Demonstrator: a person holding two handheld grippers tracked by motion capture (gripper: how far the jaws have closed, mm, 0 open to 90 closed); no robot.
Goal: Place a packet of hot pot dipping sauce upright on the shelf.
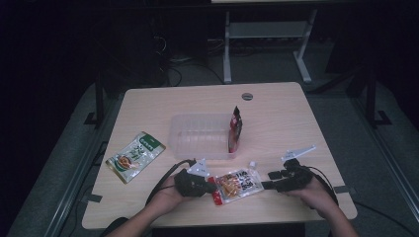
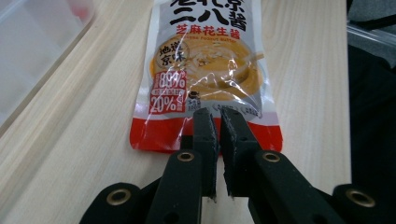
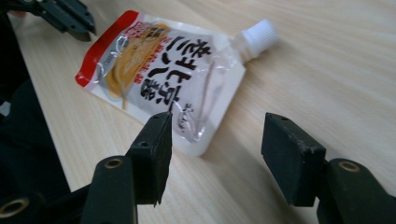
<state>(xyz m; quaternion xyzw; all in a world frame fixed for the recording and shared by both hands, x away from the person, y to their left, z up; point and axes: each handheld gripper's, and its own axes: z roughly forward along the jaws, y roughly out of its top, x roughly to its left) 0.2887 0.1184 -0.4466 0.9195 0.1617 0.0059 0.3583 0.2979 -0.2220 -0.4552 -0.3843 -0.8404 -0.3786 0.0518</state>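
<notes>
Left tool [image 2: 219, 122] pinching | glossy flat sauce pouch [image 2: 205, 70] (white cap)

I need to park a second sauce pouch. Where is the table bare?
Bare wood lies behind the clear tray, around the grommet, and right of the red packet. It is crowded at the near edge: both grippers flank the spouted pouch; the green packet takes the left.

Your forearms enter from six o'clock and angle inward. Your left gripper [image 1: 210, 186] points toward three o'clock — jaws drawn nearly together, a thin slit between the pads, which sit over the red bottom edge of the sauce pouch [image 1: 237, 184]. Your right gripper [image 1: 269, 180] points toward nine o'clock — jaws spread well apart, nothing pressed between them, left pad at the pouch's edge.
</notes>
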